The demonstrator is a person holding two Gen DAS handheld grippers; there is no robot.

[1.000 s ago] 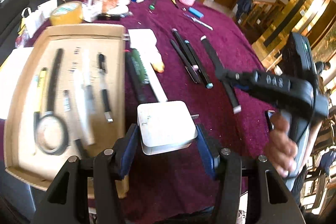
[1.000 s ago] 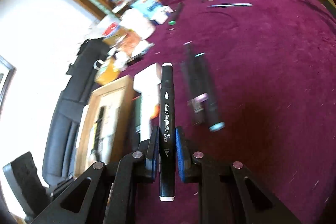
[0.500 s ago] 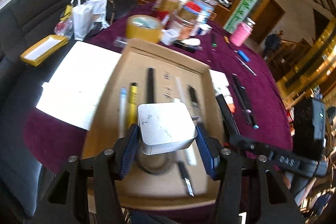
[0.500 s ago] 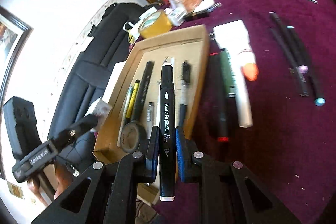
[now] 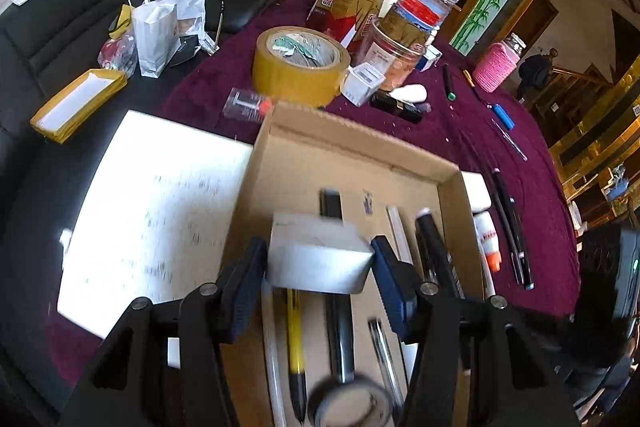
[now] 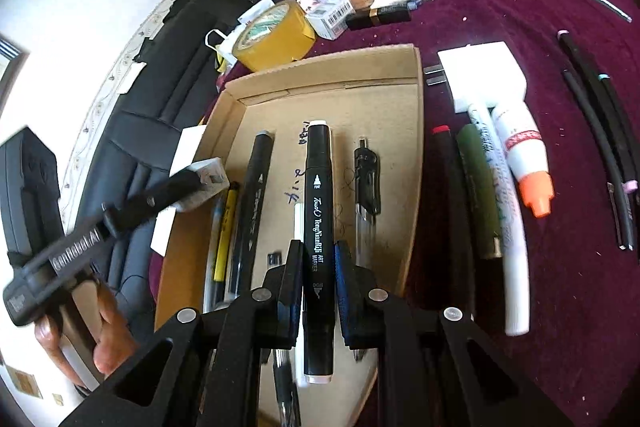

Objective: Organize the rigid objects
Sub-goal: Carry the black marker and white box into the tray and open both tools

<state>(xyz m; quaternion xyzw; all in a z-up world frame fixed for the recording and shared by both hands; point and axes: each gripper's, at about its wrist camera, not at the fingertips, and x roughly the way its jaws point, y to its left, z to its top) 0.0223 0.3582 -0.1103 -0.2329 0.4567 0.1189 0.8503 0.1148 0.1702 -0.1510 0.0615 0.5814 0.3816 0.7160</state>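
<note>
Black marker [image 6: 318,227] is lying lengthwise between the right gripper's [image 6: 318,291] clenched fingers, pointing away over the cardboard tray [image 6: 414,131], while the left gripper [image 5: 318,267] is clamping a white box [image 5: 316,259] above it.

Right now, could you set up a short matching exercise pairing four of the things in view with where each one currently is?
Things:
1. art marker
2. white block
3. yellow tape roll
4. yellow pen

Places:
A. lying inside the cardboard tray
B. gripped in the left tool
C. gripped in the right tool
D. on the purple cloth beyond the tray

Pairs: 1-C, 2-B, 3-D, 4-A
</note>
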